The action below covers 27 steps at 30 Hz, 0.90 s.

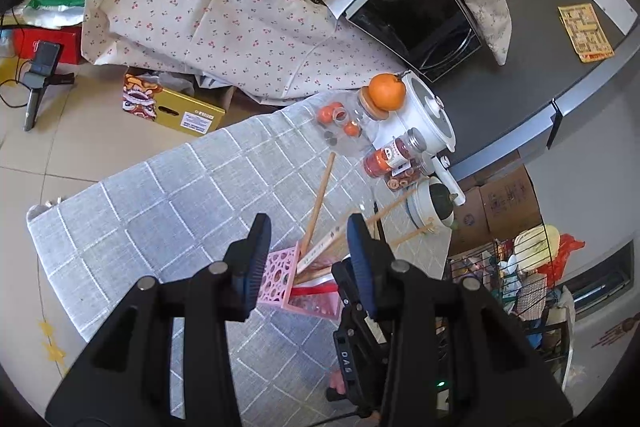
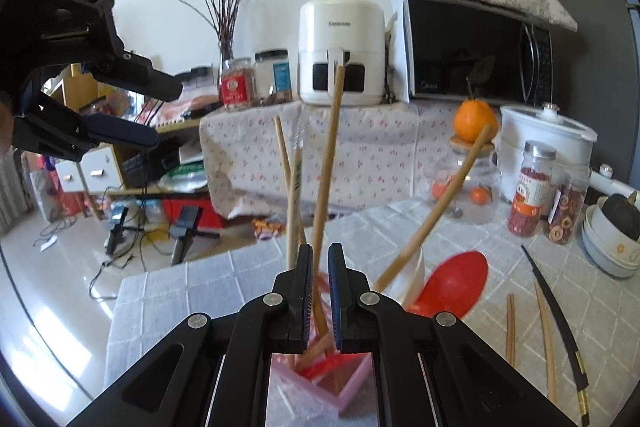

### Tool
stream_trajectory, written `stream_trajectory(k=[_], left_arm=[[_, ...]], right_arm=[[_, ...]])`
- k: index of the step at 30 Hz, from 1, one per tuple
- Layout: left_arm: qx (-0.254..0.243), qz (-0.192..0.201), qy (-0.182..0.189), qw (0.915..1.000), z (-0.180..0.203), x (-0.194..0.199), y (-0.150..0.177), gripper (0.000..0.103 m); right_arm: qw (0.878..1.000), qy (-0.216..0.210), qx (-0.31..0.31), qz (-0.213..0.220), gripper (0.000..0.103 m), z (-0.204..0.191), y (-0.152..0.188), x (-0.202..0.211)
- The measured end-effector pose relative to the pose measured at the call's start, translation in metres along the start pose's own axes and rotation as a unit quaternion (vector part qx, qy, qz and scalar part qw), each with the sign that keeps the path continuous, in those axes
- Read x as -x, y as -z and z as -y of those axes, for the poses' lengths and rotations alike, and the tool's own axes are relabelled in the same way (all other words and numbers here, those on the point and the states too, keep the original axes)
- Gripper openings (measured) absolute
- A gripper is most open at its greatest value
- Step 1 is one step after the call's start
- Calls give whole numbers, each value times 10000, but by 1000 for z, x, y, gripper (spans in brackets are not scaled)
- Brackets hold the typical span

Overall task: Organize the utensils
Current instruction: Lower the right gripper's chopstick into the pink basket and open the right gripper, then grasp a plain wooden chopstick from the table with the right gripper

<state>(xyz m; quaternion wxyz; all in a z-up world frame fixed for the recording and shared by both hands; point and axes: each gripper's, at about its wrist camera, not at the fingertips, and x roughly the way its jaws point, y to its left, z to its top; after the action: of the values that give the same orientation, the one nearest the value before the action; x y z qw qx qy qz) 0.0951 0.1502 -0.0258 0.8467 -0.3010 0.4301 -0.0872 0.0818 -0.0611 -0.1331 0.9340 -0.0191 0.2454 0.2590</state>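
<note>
A pink perforated holder (image 1: 276, 279) stands on the grey checked tablecloth (image 1: 160, 203) with several wooden chopsticks and a red spoon (image 2: 452, 287) leaning out of it. My right gripper (image 2: 321, 259) is right above the holder (image 2: 352, 383), shut on one upright wooden chopstick (image 2: 334, 131). My left gripper (image 1: 308, 231) hovers over the holder, open with nothing between its pads. In the right wrist view the left gripper (image 2: 156, 115) hangs in the air at the upper left. Two wooden chopsticks (image 2: 510, 327) and a black chopstick (image 2: 556, 315) lie on the cloth to the right.
Along the table's far right stand a glass jar topped by an orange (image 2: 474, 123), two spice jars (image 2: 530, 187), a white pot (image 2: 548, 139) and stacked bowls (image 2: 612, 247). Behind are an air fryer (image 2: 340, 51) and a microwave (image 2: 476, 51). Tripods stand on the floor at left.
</note>
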Motion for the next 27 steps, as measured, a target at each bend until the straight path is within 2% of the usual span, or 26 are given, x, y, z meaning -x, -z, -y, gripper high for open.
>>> stream_trajectory(k=[2,7,11,12,13,15,18,22,23,25,26,27], left_arm=[[-84,-3,-11,10000,3,0,1,41],[-296,74,-86,9995,12,1,3,41],[-575,94,-145,9982,28,-1,9,41],[-672,103,-197,9975,33,-2,11,41],[-730,98,-227,9970,36,-2,13,41],[-852,45,-297,9959,43,-5,18,41],[-1057,16,-375,9937,56,-11,27,44],[-1334,-17,-409,9902,79,-17,40,48],[-1413,1,-404,9891,86,-18,43,51],[-1654,35,-395,9854,104,-22,54,64],[-1752,32,-388,9838,110,-24,59,66],[-1855,15,-385,9819,118,-26,64,69]], right_arm=[[9999,-57,-85,-117,17,4,-4,5],[9992,-113,-379,-104,45,27,-34,31],[9983,-105,-531,-218,52,56,-72,56],[9987,0,-451,-245,56,68,-84,68],[9989,111,-363,-283,66,76,-91,75],[9988,349,-211,-283,73,97,-100,91],[9944,961,-231,-372,73,135,-101,107],[9827,1436,-659,-966,78,181,-90,101],[9790,1526,-791,-1096,78,191,-85,96],[9696,1562,-1145,-1496,79,215,-69,83],[9673,1532,-1227,-1608,79,221,-64,78],[9600,1588,-1343,-1872,78,232,-53,68]])
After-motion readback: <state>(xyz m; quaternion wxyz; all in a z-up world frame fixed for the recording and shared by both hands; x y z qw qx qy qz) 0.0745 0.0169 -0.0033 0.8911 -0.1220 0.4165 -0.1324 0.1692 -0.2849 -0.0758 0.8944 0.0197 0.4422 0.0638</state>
